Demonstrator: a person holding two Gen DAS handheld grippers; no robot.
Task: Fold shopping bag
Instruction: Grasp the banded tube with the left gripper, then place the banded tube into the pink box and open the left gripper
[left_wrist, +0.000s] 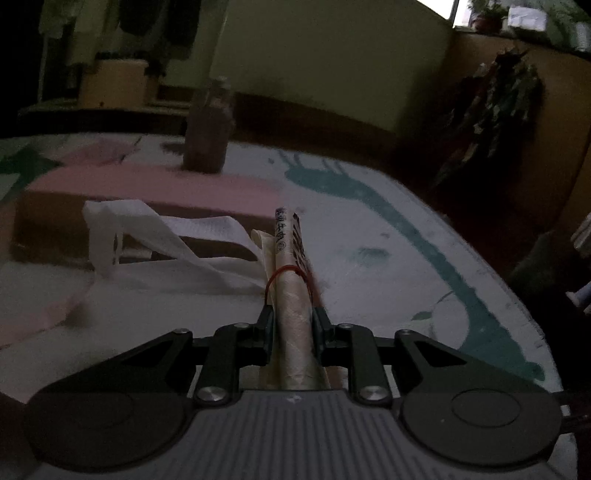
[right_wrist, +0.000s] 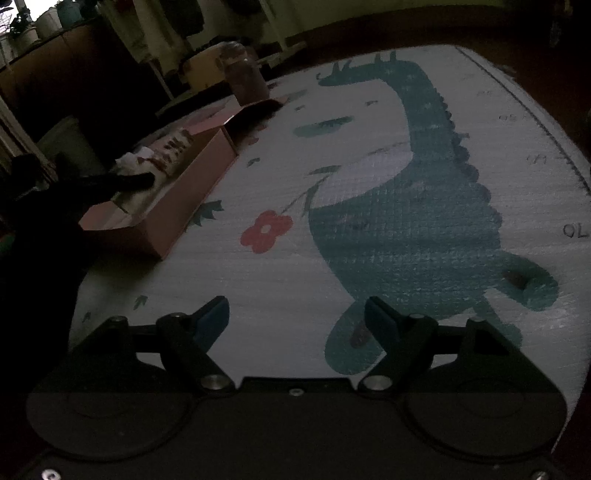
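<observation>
The rolled shopping bag (left_wrist: 291, 295) is pinched by the left gripper (left_wrist: 293, 325) over the pink box (right_wrist: 184, 184), maybe for dropping in. The right gripper (right_wrist: 297, 319) is held spread wide, away from the box.

Left wrist view: sits low behind left tool (left_wrist: 292, 314), looks forward along fingers, close over printed mat (left_wrist: 388, 236); pink box (left_wrist: 155, 184) at 11 o'clock, near.
Right wrist view: behind right tool (right_wrist: 296, 317), higher, tilted down over mat; same box at 10 o'clock, farther.
Shared: mat, box, brown jar (left_wrist: 208, 125).
</observation>
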